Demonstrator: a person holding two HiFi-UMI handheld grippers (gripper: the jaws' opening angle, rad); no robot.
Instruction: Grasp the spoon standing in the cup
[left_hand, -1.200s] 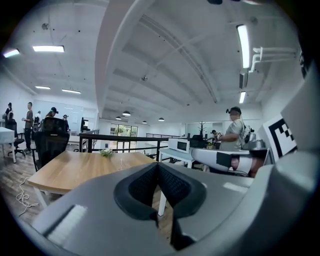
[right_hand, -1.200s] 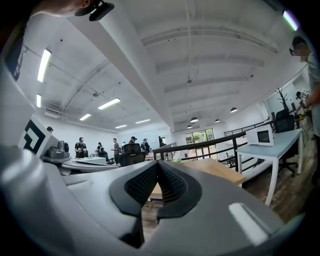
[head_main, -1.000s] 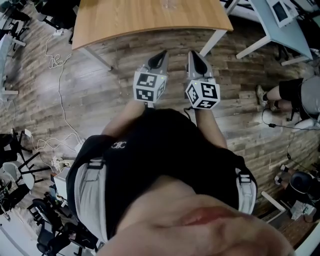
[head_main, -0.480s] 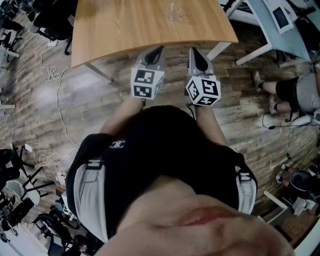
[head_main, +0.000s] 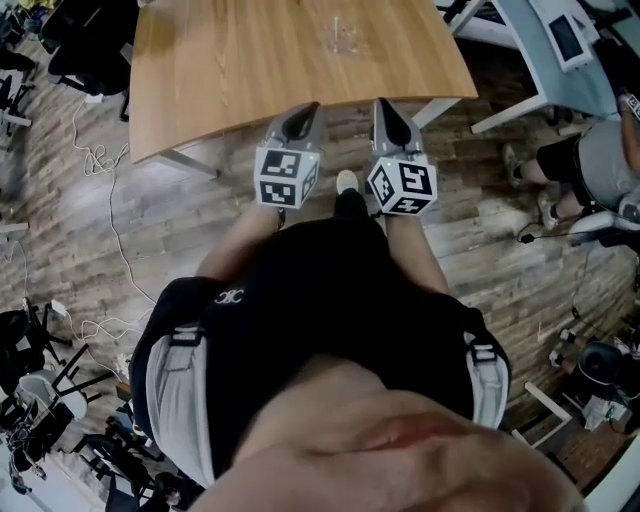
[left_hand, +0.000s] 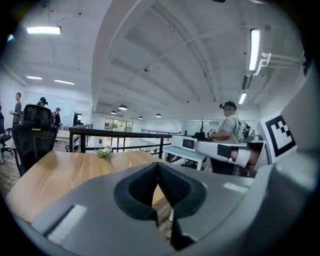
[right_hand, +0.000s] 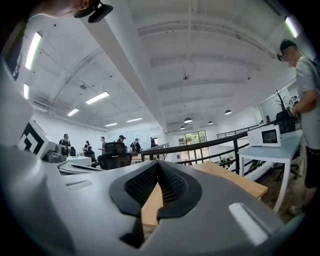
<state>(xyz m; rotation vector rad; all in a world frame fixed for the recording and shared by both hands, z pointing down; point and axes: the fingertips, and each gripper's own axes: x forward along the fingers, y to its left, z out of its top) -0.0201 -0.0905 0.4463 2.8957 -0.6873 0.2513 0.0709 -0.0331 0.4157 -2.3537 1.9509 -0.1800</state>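
Change: both grippers have come forward to the wooden table; its near edge, earlier well ahead of their tips, now lies right at them.
Left gripper: jaws pressed together with nothing between them, tips at the table's near edge.
Right gripper: jaws likewise closed and empty, just beside the left one at the same edge.
Cup: clear, standing on the table towards its far side, well apart from both grippers.
Spoon: thin pale handle standing up out of the cup, barely made out.
Shoe: on the floor short of the table, between the two grippers.
Bystander: right of the table, beyond a white desk.
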